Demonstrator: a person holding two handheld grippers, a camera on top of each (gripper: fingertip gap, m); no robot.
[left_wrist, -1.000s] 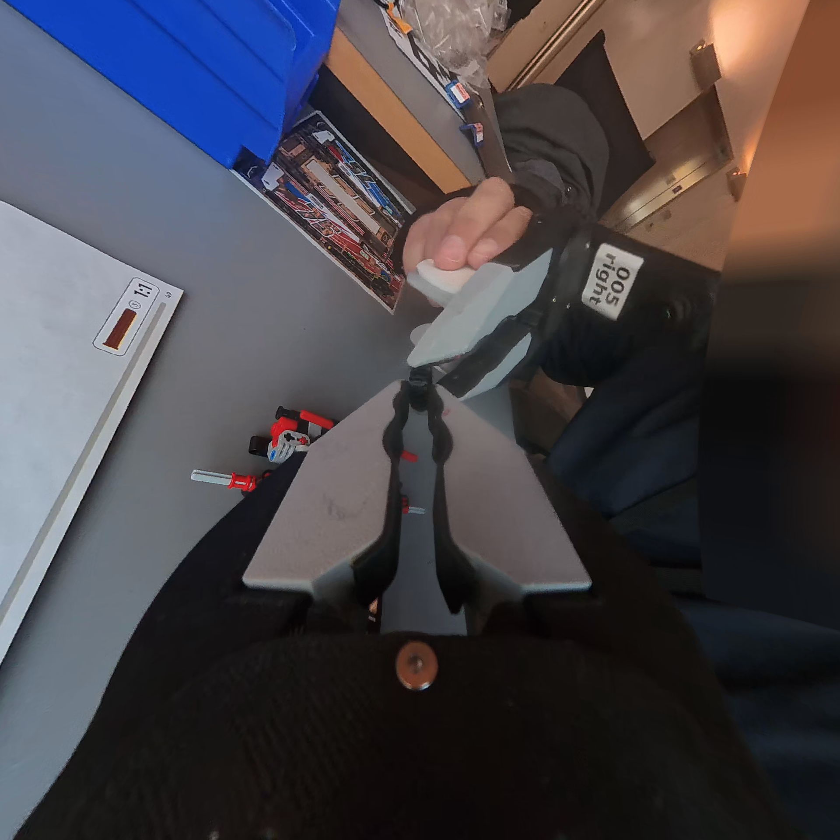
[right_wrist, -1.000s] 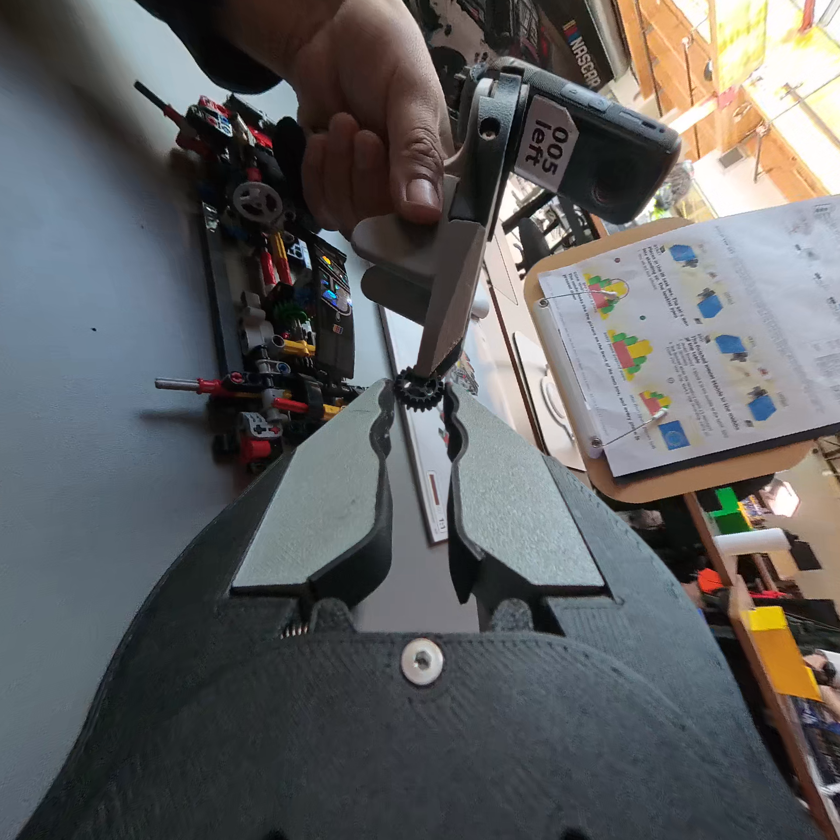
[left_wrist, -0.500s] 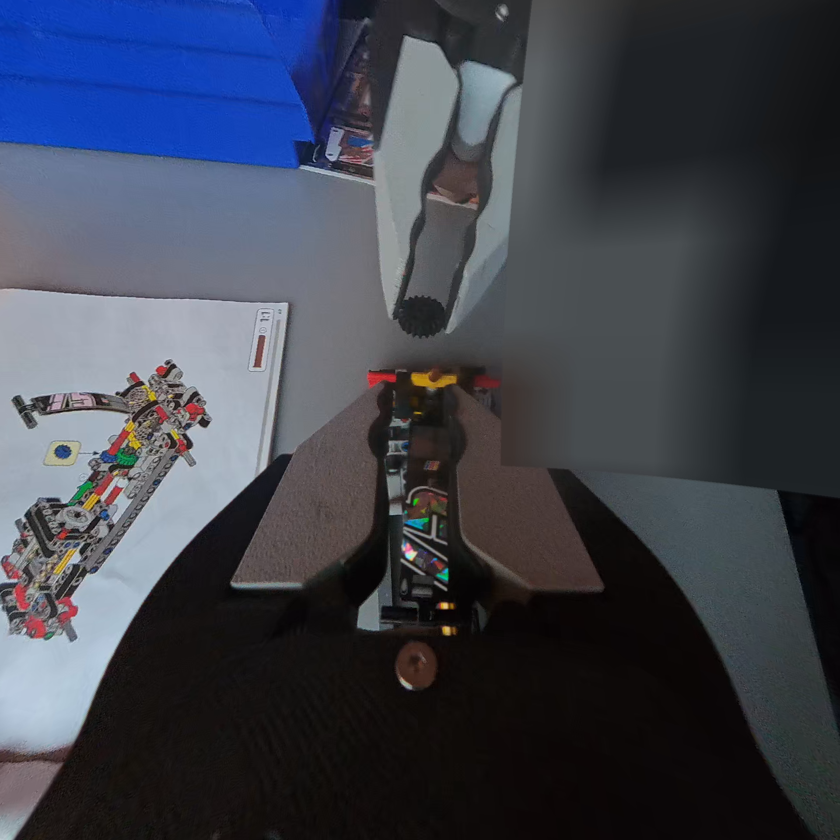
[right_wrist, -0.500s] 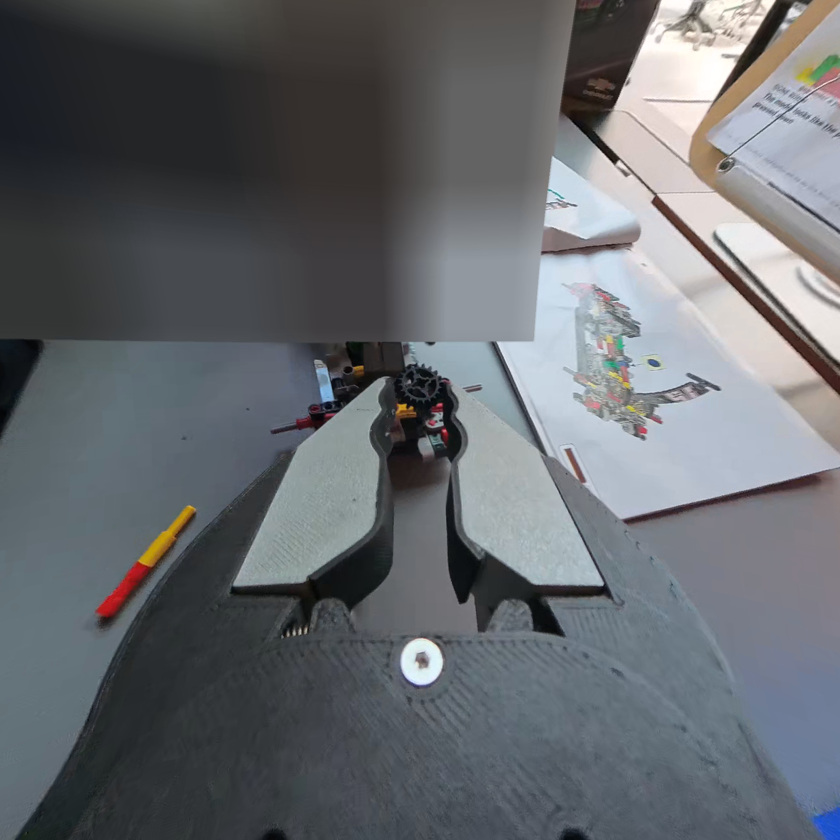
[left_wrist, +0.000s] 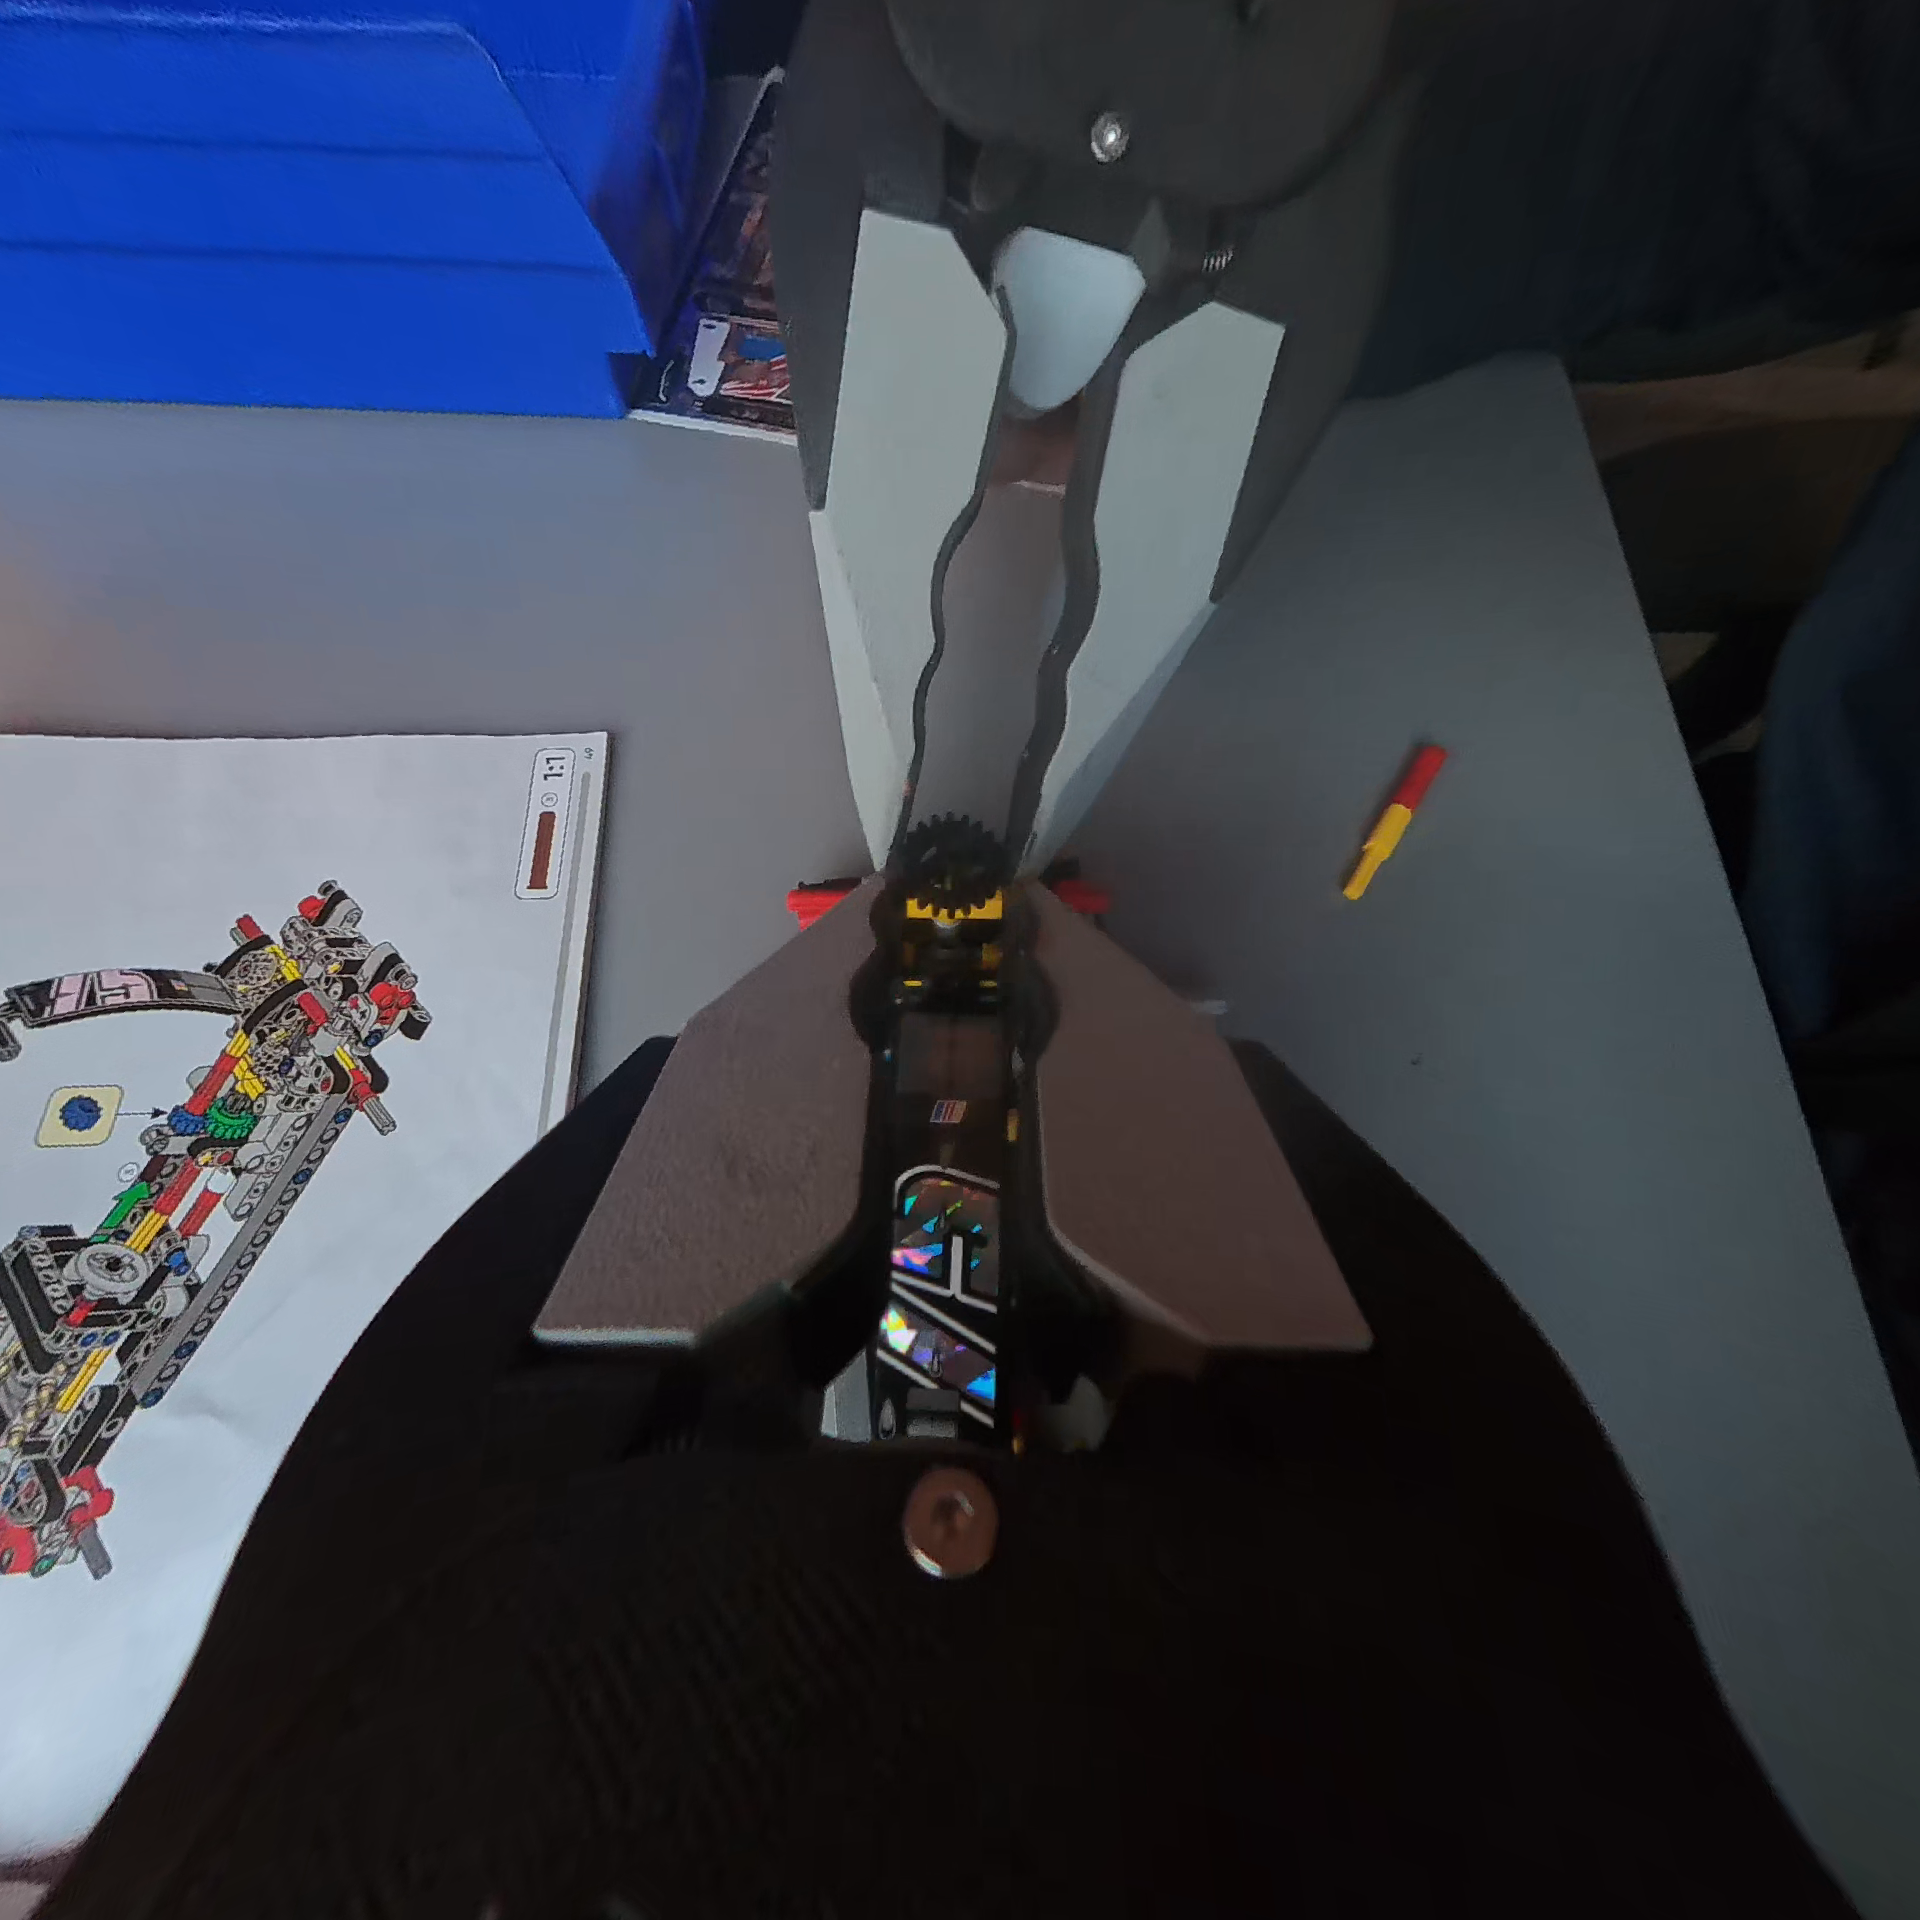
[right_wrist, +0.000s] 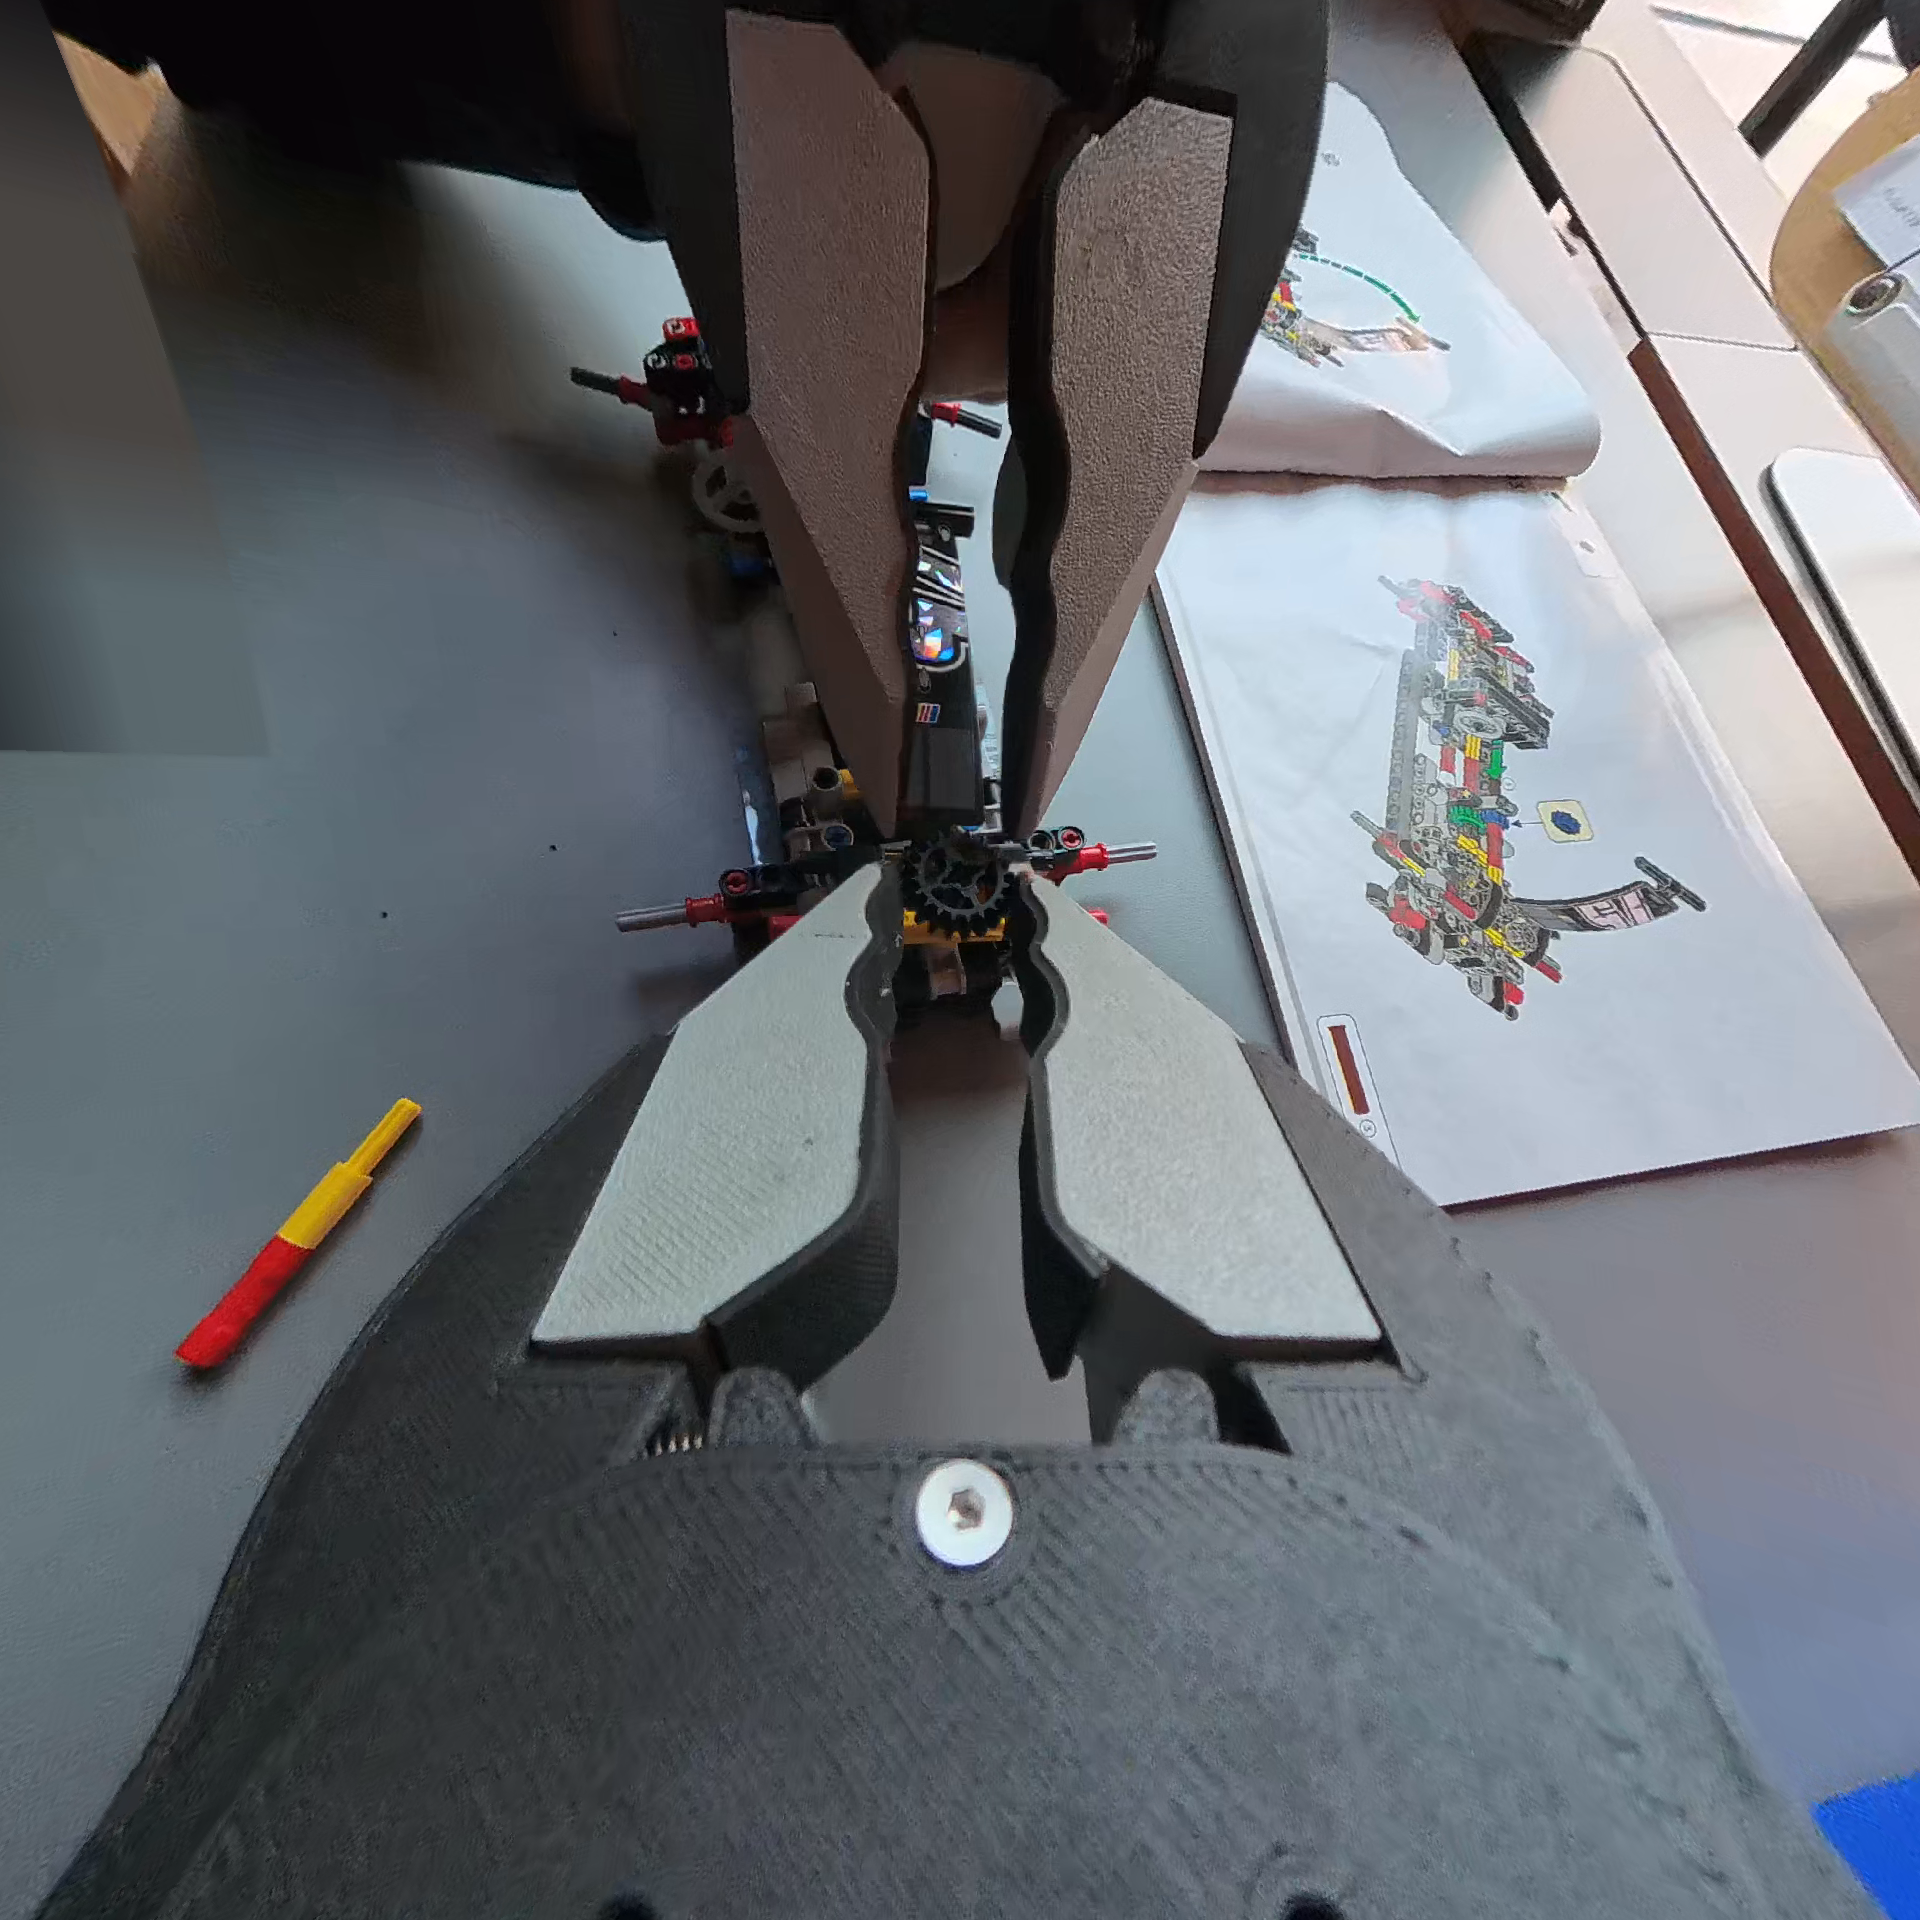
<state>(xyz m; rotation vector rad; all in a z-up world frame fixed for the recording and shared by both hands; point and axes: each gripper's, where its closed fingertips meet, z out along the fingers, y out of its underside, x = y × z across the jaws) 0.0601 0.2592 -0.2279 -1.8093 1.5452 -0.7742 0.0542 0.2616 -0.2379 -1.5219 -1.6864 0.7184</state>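
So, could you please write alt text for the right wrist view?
The right gripper holds a black gear against a toy car frame, which the left gripper grips from the opposite side. An open instruction booklet lies right, a red-yellow pin left.

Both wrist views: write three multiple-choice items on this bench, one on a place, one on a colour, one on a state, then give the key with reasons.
1. Where does the red and yellow pin lie?
A. on the grey table
B. on the instruction booklet
C. in the blue bin

2. What colour is the gear?
A. green
B. white
C. black

3. How does the right gripper stand?
A. wide open, nothing between its tips
B. closed on the gear
C. lying flat on the booklet

Key: 1 A, it rests on bare grey surface; 2 C, its teeth are dark against the yellow brick; 3 B, both fingertips flank and touch the gear.
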